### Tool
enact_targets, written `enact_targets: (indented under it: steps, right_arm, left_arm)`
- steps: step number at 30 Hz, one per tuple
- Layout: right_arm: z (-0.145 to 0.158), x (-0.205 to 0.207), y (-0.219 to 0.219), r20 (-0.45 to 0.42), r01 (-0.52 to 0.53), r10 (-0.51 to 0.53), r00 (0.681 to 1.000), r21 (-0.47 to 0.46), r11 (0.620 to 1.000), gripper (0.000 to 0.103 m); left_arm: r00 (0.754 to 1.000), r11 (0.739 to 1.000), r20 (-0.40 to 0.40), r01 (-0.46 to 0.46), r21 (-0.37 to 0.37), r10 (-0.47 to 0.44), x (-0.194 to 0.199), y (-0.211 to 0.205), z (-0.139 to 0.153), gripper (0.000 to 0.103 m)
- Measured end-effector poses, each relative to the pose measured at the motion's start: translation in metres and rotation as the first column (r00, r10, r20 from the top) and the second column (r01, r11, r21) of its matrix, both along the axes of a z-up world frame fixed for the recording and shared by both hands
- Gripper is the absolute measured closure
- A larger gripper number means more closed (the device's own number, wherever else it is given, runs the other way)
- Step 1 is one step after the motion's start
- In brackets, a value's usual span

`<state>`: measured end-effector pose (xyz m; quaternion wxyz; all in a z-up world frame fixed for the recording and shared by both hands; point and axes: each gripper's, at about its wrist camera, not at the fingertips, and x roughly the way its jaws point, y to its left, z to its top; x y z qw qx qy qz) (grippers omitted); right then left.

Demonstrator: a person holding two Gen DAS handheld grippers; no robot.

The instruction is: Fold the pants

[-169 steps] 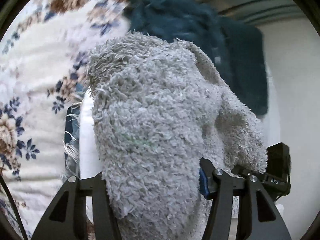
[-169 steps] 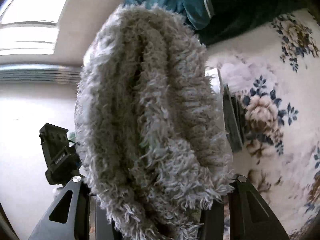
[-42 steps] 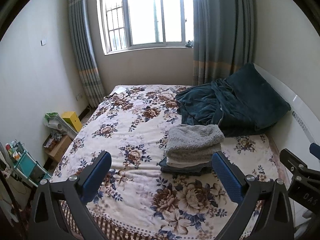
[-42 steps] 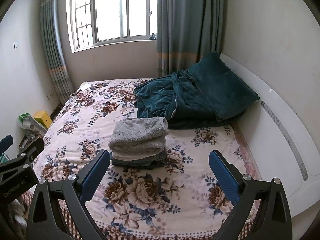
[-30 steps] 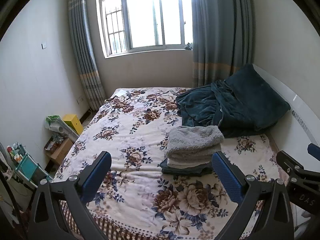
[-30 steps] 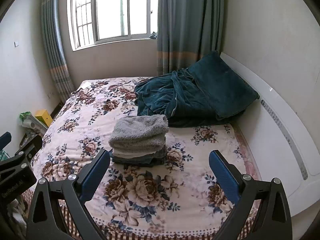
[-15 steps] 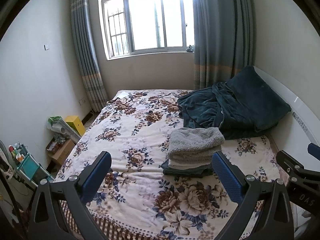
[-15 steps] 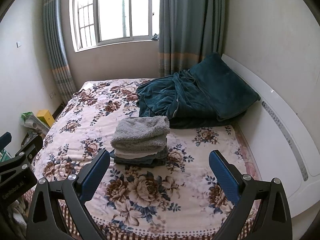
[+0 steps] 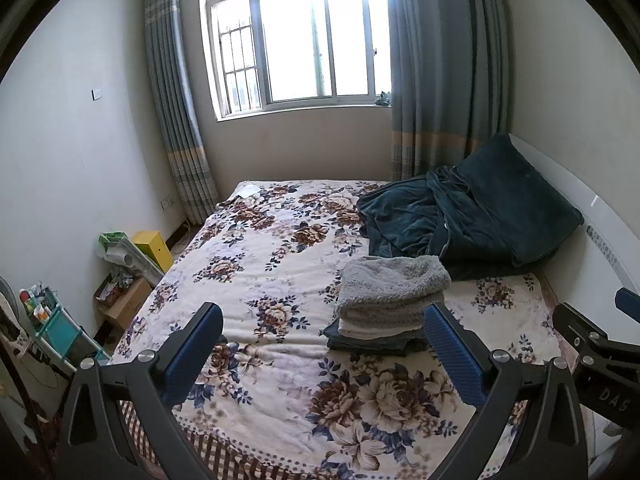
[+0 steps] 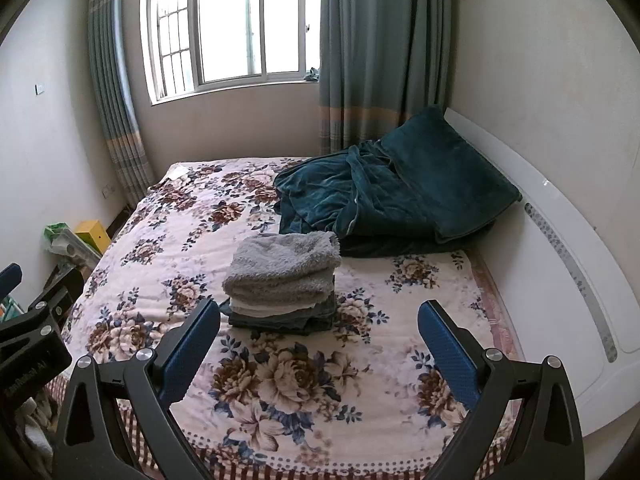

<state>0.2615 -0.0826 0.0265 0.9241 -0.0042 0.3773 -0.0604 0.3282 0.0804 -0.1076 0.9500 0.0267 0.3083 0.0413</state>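
Both grippers, left (image 9: 322, 350) and right (image 10: 318, 346), hang spread and empty, back from the bed (image 10: 160, 248). The folded grey pants (image 10: 286, 258) top a stack mid-bed, straight ahead of them, neither clearly nearer. The right gripper's body reads "DAS".

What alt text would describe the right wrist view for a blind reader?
A fluffy grey folded garment tops a small stack of folded clothes on a floral bedspread. The open right gripper frames it; a dark teal blanket lies behind.
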Motion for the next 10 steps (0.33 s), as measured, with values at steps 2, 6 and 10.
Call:
enact_targets:
  steps: [2,6,10]
  right_arm:
    - [0.0002,0.0010,0.0027,-0.001,-0.003,0.003,1.000,-0.002,1.000,0.002]
    - [0.0004,0.0000,0.0015,0.000,0.001,-0.001,1.000,-0.002,1.000,0.002]
    - [0.0004,-0.0009,0.0025,0.001,0.002,-0.002,1.000,-0.003,1.000,0.002]
  left_arm:
    - [1.000,1.000,0.000,0.003,-0.001,-0.003,-0.0005,0.0005,0.0003,0.000]
    - [1.000,1.000,0.009,-0.007,0.009,0.007,-0.0054,0.0003,0.0007,0.000]
    - [1.000,1.000,0.025,-0.002,0.007,0.002,-0.0065,0.0041,0.0028,0.000]
